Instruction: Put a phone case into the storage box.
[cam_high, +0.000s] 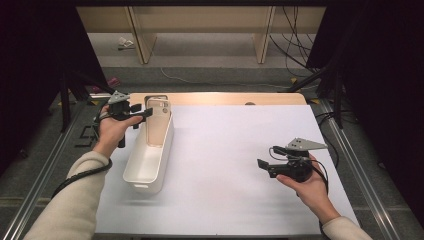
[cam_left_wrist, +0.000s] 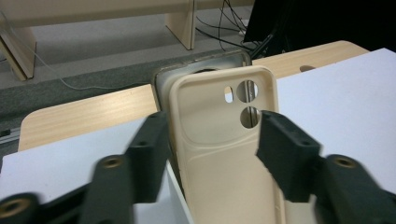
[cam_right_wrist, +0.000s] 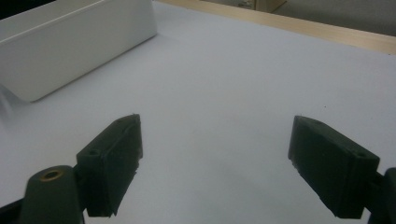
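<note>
- Risk sat upper left: the left gripper (cam_high: 142, 114) stood apart around a beige phone case (cam_left_wrist: 224, 140) leaning in the white bin (cam_high: 145, 172); unsupported, it might topple.
- The right gripper (cam_right_wrist: 215, 163) gaped empty, too distant to steady anything.

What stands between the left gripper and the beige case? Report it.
Nothing visible does. The beige case stands upright at the far end of the bin, between the open jaws of the left gripper. A grey case stands right behind it, not in the way.
</note>
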